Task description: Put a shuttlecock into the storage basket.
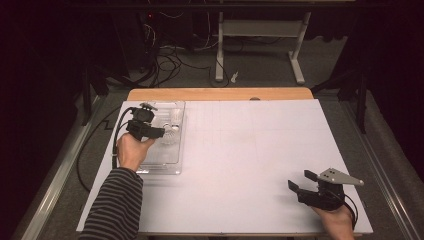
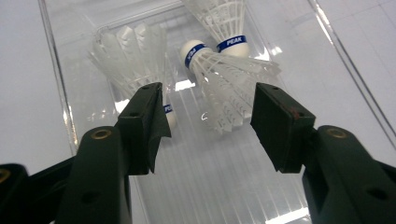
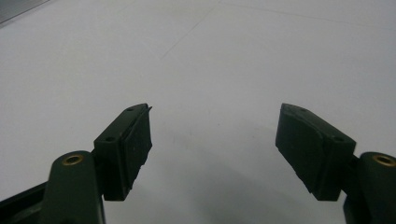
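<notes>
Item: striped long sleeve (image 1: 116, 207) at the near edge in the high view, bearing the left hand (image 1: 131, 151) and its black two-jaw left gripper (image 1: 162, 133). The gripper is over the clear rectangular plastic tray (image 1: 176, 160) at the left side of the white-covered table (image 1: 250, 150), jaws pointing toward the tray's far half. In the left gripper view the jaws stand well apart, open, with nothing pressed between the pads; both pads are off the feathers.

Item: tray contents, three white feathered shuttlecocks with white rounded cork heads and blue bands.
- First shuttlecock (image 2: 224, 86): lies on its side on the ribbed tray floor, head toward the far end, feather skirt fanning toward the camera into the gap between the jaws, nearer the right-hand pad.
- Second shuttlecock (image 2: 128, 58): lies partly behind the left-hand jaw, skirt toward the far end, head partly hidden just beside the pad.
- Third shuttlecock (image 2: 226, 23): farthest off, its banded head marked "PEAK" just beside the first one's head; whether they touch cannot be told.

Item: black two-jaw right gripper (image 1: 300, 181) with grey three-cornered plate, in the right hand (image 1: 337, 220) at the near right corner of the table, well apart from the tray. In the right gripper view its jaws are wide open above bare white surface, nothing between them.

Item: light wooden table edge (image 1: 220, 94) at the far side.
</notes>
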### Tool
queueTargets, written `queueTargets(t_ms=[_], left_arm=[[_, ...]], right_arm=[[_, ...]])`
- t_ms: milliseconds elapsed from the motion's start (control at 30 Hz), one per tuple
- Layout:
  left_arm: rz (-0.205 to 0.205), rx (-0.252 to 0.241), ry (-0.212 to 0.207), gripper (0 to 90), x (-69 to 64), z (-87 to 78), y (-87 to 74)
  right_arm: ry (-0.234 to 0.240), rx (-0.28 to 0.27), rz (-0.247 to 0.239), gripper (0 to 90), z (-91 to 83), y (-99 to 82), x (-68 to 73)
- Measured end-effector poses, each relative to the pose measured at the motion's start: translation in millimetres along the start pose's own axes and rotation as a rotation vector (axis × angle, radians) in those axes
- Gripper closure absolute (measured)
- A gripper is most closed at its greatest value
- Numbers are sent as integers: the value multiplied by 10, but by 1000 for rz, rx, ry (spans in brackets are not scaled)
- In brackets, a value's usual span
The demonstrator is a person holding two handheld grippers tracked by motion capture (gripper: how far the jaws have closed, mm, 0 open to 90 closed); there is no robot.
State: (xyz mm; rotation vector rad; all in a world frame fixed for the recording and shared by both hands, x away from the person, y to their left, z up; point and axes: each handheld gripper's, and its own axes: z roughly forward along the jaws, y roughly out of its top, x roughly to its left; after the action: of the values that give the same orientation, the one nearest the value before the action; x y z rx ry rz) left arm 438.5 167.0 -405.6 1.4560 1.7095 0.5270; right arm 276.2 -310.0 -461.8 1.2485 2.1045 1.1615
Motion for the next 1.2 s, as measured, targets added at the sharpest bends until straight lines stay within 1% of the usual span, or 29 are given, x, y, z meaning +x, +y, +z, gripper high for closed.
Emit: queueTargets(t_ms=[67,233,400,700,900,1033,1200], left_arm=[[4,-1,-7,445,-12,-12,-21],[-8,-10,-26,435,-32,-62,-24],[-8,-18,-47,426,-64,-124,-40],[6,-26,-85,411,-124,-218,-94],[5,-38,-101,408,-156,-269,-120],[1,-37,-109,405,-159,-292,-154],[13,-44,-121,397,-176,-334,-190]], right_arm=[[0,0,0,275,0,0,-1],[0,0,1,275,0,0,0],[0,1,3,275,1,0,2],[0,0,0,275,2,0,-1],[0,0,1,275,1,0,0],[1,1,3,275,0,0,3],[0,1,0,275,2,1,2]])
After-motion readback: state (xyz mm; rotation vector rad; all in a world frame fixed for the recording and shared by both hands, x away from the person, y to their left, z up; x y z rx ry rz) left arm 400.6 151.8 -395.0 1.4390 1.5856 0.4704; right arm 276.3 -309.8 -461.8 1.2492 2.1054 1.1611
